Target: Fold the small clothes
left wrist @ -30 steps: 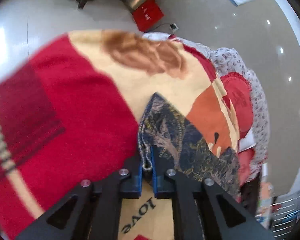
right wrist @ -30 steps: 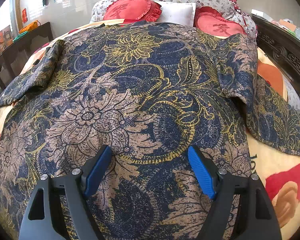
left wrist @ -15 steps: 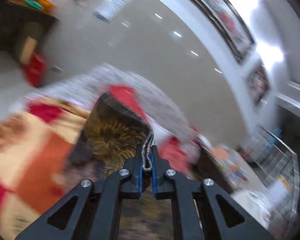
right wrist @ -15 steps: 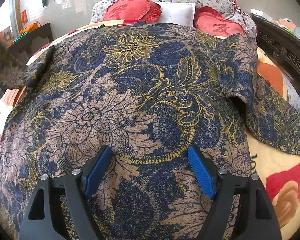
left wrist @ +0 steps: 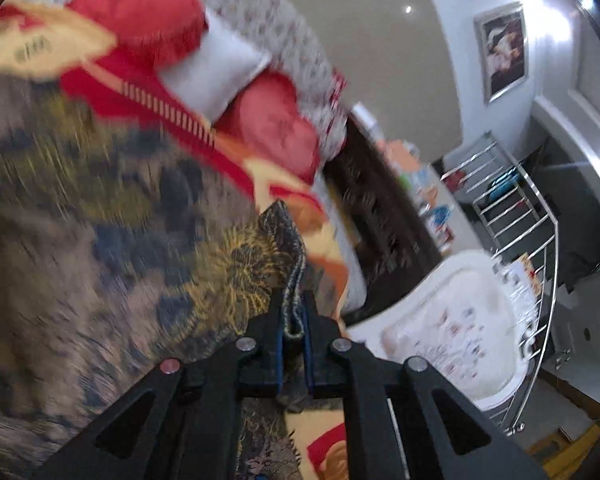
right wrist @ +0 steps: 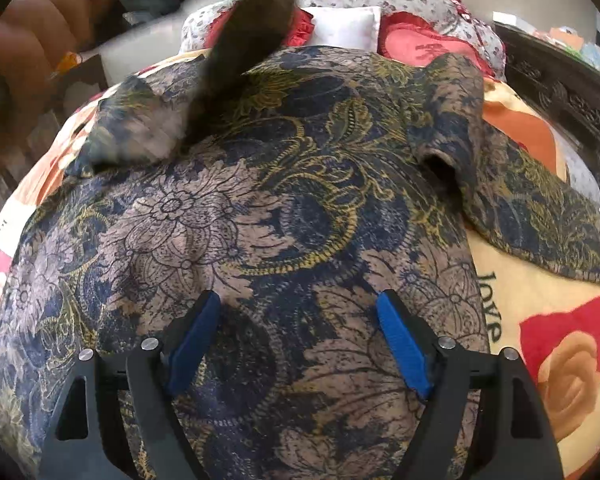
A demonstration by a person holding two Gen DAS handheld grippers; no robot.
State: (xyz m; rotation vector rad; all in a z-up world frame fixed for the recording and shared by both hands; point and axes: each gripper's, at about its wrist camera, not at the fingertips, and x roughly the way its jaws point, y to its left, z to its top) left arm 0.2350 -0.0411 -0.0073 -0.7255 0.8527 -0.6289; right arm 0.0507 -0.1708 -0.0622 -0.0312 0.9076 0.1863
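A dark blue, tan and gold floral shirt (right wrist: 284, 208) lies spread on the bed. My left gripper (left wrist: 294, 320) is shut on the hem of its left sleeve (left wrist: 288, 256) and holds it lifted over the shirt's body; in the right wrist view that sleeve (right wrist: 244, 32) hangs blurred at the top, beside the person's hand (right wrist: 40, 12). My right gripper (right wrist: 300, 344) is open, its blue pads (right wrist: 400, 344) resting apart over the shirt's lower part. The right sleeve (right wrist: 540, 216) lies out to the right.
The shirt lies on a red, cream and orange bedspread (right wrist: 548, 344). Red heart cushions (right wrist: 424, 44) and a white pillow (right wrist: 348, 24) sit at the head. A dark carved bed frame (right wrist: 560, 92) runs along the right. A white chair (left wrist: 452, 320) and metal rack (left wrist: 516, 216) stand beside the bed.
My left gripper has lifted the sleeve off the bedspread and swung it across over the shirt's body. The right gripper has stayed in place, open.
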